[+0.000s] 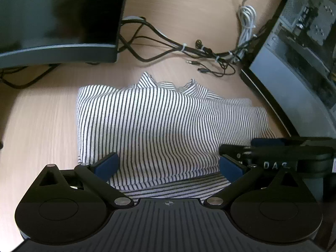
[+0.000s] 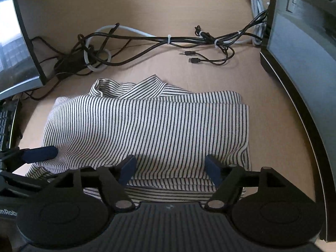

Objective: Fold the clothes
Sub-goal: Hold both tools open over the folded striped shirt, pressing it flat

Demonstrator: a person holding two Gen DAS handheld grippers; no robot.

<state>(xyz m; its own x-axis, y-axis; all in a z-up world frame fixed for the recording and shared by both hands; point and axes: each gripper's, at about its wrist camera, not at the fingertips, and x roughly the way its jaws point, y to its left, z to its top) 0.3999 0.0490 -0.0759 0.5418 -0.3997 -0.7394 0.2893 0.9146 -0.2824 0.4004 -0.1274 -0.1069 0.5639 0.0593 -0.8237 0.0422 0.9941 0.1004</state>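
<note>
A black-and-white striped shirt (image 1: 159, 126) lies folded in a compact rectangle on the wooden desk, collar at the far side; it also shows in the right wrist view (image 2: 147, 130). My left gripper (image 1: 168, 166) is open, its blue pads spread over the shirt's near edge, holding nothing. My right gripper (image 2: 171, 169) is open too, over the near right part of the shirt, empty. The right gripper's finger shows at the right of the left wrist view (image 1: 273, 153); the left gripper's blue finger shows at the left of the right wrist view (image 2: 40, 153).
A monitor (image 1: 58, 21) stands at the far left and a second screen (image 2: 304, 63) at the right. Bundled black and white cables (image 2: 168, 40) lie behind the shirt. A keyboard edge (image 2: 6, 126) sits at the left. Bare desk (image 1: 42, 126) lies left of the shirt.
</note>
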